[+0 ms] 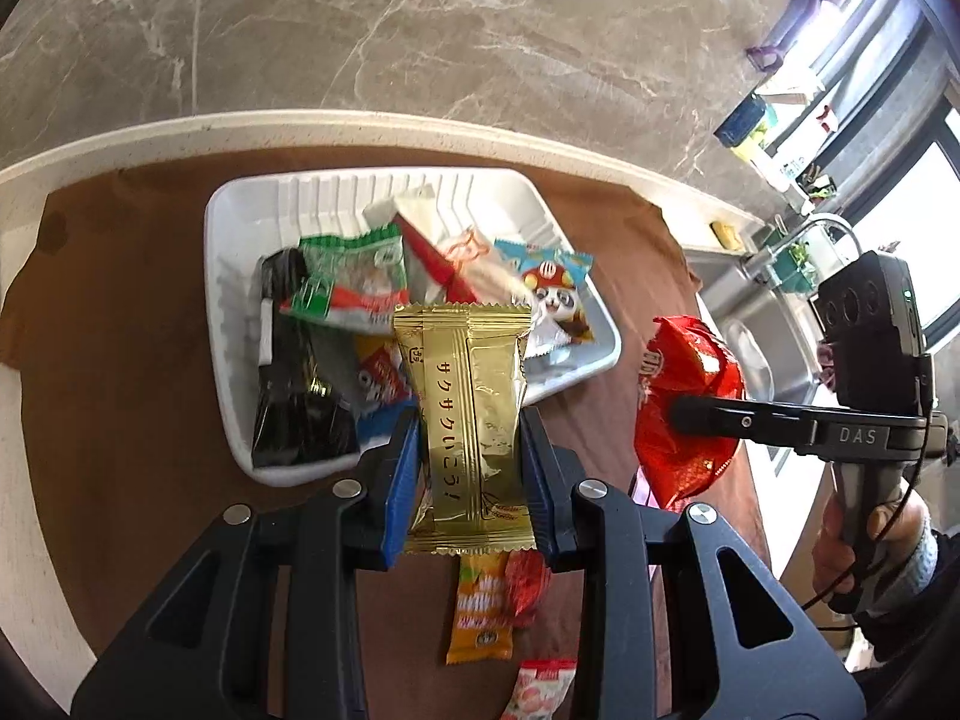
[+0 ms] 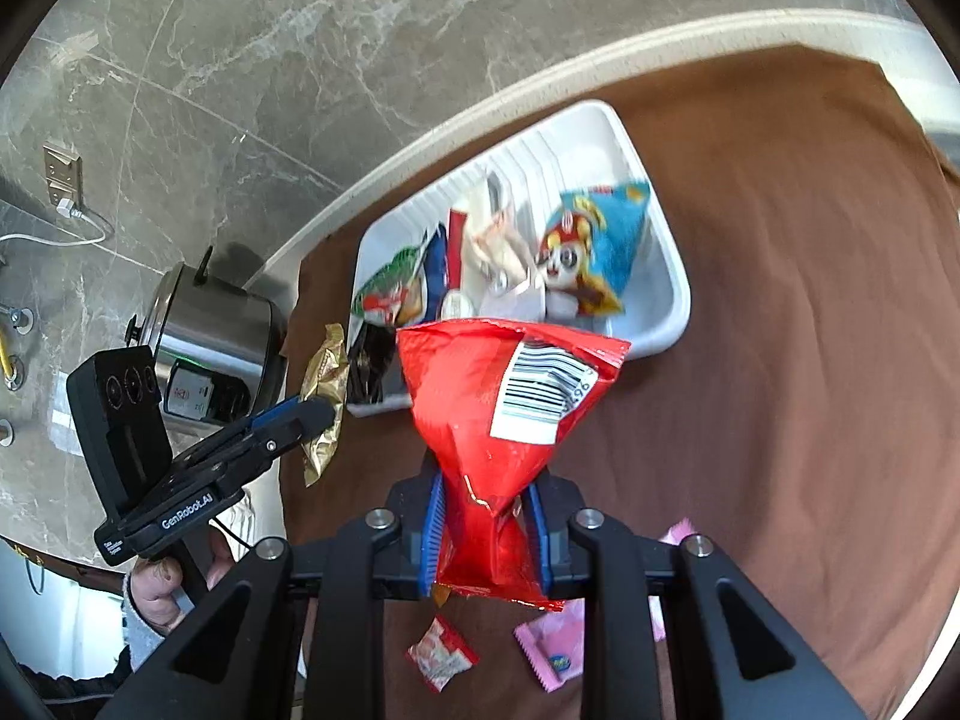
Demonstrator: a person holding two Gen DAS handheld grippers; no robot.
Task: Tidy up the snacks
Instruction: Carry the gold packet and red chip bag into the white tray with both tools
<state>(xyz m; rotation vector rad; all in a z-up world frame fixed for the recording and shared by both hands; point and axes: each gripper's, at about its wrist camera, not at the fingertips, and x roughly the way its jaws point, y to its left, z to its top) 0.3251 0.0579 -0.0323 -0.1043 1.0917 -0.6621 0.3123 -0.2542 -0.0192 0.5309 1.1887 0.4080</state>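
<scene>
Item: two snack packets in hand, bound for the white tray.

We hold the left gripper [image 1: 468,450] pinched on a gold wafer packet [image 1: 465,414], the right gripper [image 2: 487,522] pinched on a red foil bag [image 2: 498,408]. Both tilt down above the brown cloth [image 2: 780,300], just short of the part-filled white tray [image 1: 222,300]. Next, we judge: carry over the rim, then release.
</scene>
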